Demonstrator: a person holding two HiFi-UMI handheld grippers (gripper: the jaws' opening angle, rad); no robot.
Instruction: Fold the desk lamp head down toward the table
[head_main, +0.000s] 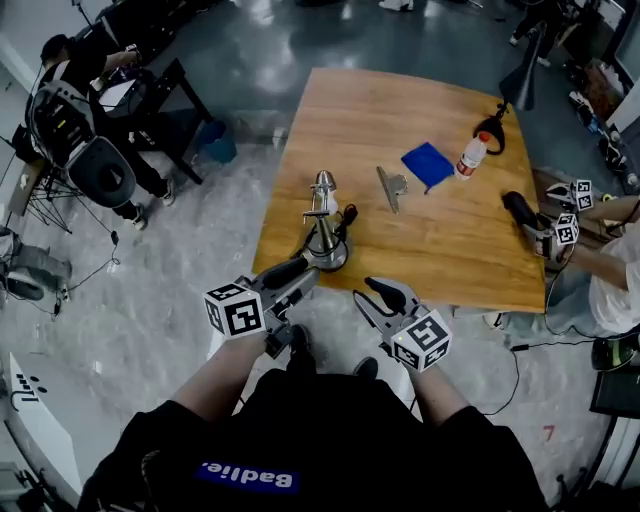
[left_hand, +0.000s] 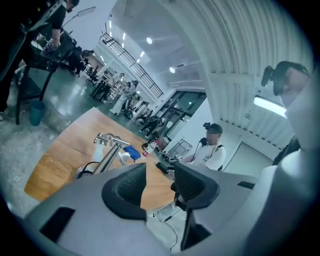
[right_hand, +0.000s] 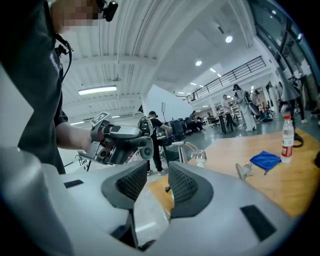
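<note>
A silver desk lamp (head_main: 324, 220) stands upright on its round base near the front left edge of the wooden table (head_main: 440, 250). A black cable lies beside the base. My left gripper (head_main: 303, 274) hovers just in front of the base, open and holding nothing. My right gripper (head_main: 378, 293) floats off the table's front edge, to the right of the lamp, also open and empty. In the left gripper view the lamp (left_hand: 106, 148) shows beyond the left gripper (left_hand: 160, 182). The right gripper view shows the lamp (right_hand: 194, 152) past the right gripper (right_hand: 157, 183), with the left gripper (right_hand: 121, 142) beside it.
On the table lie a metal clip (head_main: 391, 187), a blue cloth (head_main: 428, 163) and a plastic bottle (head_main: 472, 154). Another person at the right edge holds grippers (head_main: 548, 228). A black cone-shaped stand (head_main: 522, 78) is at the far right; chairs and gear (head_main: 90, 150) stand on the floor at left.
</note>
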